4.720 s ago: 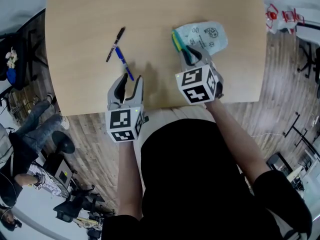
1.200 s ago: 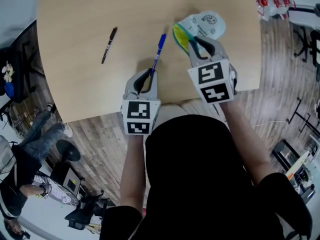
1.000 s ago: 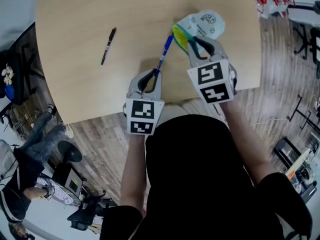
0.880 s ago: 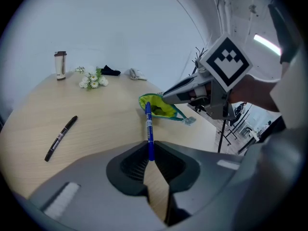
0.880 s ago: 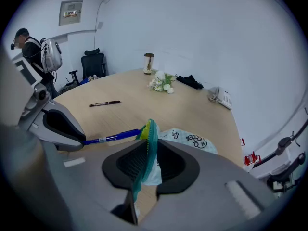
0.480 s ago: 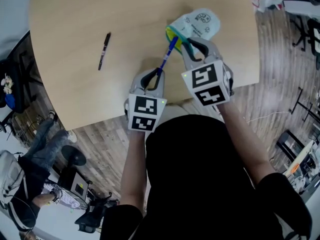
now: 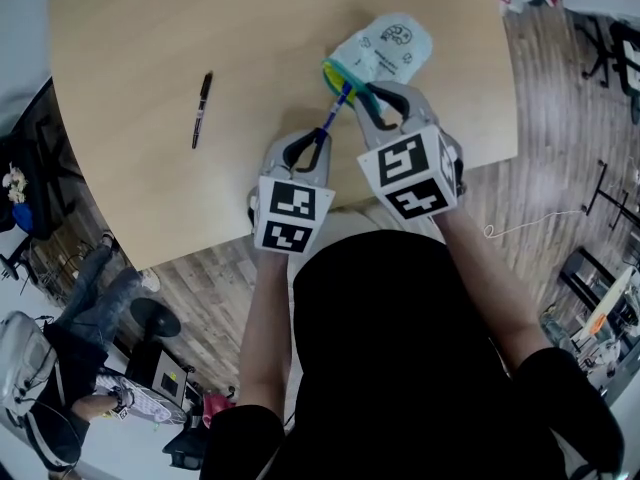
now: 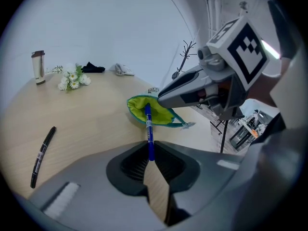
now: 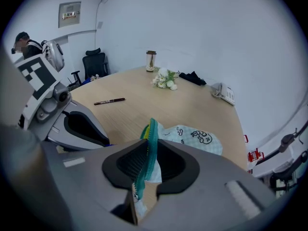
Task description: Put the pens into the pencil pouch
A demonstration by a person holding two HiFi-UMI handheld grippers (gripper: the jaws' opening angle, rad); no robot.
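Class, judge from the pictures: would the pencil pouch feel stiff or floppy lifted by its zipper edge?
Probably floppy: the pencil pouch is cloth, folding where the right gripper pinches its rim. Unlikely to roll: its body lies slumped flat.

Table (image 7: 130,78): pale wood, matt, smooth. Pouch (image 7: 385,48): soft cloth, lime lining. Blue pen (image 7: 333,116) at pouch mouth: glossy plastic. Floor (image 7: 550,108): wood planks.

The pouch (image 7: 390,48) lies on the right part of the table (image 7: 120,188). The right gripper (image 7: 376,96) stands at its near side, with the rim of the pouch's mouth between its jaws. The left gripper (image 7: 311,142) is just to the left, gripping a pen (image 7: 335,113) whose far end reaches the pouch's mouth. A second pen (image 7: 200,108) lies well apart, further left. Flowers (image 8: 72,78) and a cup (image 8: 38,66) stand at the table's far edge.
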